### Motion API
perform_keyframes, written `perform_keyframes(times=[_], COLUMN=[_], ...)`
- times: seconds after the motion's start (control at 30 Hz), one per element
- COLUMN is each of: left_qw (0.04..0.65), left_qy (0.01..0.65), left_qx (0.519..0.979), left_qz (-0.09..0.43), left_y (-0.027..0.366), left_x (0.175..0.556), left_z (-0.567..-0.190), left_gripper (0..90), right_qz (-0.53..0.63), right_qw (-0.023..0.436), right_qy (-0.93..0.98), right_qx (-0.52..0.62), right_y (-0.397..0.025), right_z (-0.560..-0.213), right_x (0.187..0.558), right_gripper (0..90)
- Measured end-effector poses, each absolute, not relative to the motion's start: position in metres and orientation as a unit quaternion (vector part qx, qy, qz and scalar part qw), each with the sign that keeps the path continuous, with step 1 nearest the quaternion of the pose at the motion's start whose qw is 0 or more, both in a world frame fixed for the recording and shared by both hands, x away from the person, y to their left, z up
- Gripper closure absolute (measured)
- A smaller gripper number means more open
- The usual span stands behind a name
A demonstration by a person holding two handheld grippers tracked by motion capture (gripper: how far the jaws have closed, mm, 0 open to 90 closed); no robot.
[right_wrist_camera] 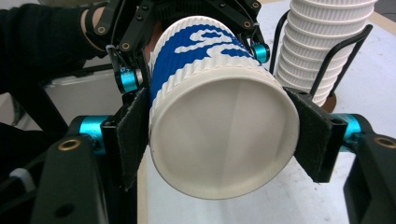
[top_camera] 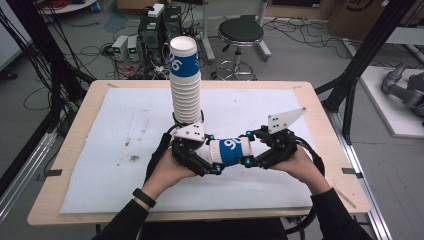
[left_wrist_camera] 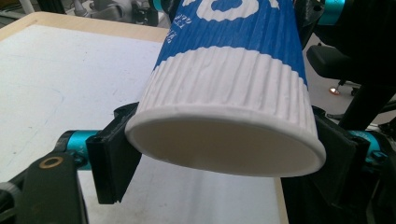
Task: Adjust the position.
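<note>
Paper cup [top_camera: 229,151], blue and white, lying sideways at lower centre of the high view, clamped at either end by left gripper [top_camera: 216,169] and right gripper [top_camera: 245,161]. Not yet added to tall stack [top_camera: 185,85] just behind.

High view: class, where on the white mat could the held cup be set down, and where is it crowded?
Bare white mat lies left of the cup stack, and right of it toward the table's right edge. It is crowded mid-front, where the left gripper and right gripper hold the cup.
</note>
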State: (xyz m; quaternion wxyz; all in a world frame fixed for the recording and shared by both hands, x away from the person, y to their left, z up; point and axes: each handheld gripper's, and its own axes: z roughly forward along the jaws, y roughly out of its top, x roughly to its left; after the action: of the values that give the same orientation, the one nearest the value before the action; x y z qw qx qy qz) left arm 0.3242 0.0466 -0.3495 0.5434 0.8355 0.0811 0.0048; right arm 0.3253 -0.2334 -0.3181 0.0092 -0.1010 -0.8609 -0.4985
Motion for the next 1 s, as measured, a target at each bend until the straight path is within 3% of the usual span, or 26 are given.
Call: perform_keyframes(times=[0.33,0.67,1.0], left_qw=[0.590,0.656,0.660], left_qy=[0.110,0.123,0.105], left_qx=[0.800,0.743,0.741], left_qz=[0.004,-0.056,-0.060], left_y=[0.051,0.062,0.065], left_x=[0.325,0.331,0.331], left_z=[-0.346,-0.348,-0.347], left_gripper=[13.5,13.2,17.9], right_qz=[-0.547,-0.596,-0.598], right_qw=[0.030,0.039,0.047], right_qy=[-0.830,-0.795,-0.794], right_qx=[-0.104,-0.101,-0.095], right_y=[-0.242,-0.249,-0.247], right_z=[-0.321,-0.318,-0.319], right_x=[0.331,0.331,0.330], right_gripper=[29.9,30.1,30.4])
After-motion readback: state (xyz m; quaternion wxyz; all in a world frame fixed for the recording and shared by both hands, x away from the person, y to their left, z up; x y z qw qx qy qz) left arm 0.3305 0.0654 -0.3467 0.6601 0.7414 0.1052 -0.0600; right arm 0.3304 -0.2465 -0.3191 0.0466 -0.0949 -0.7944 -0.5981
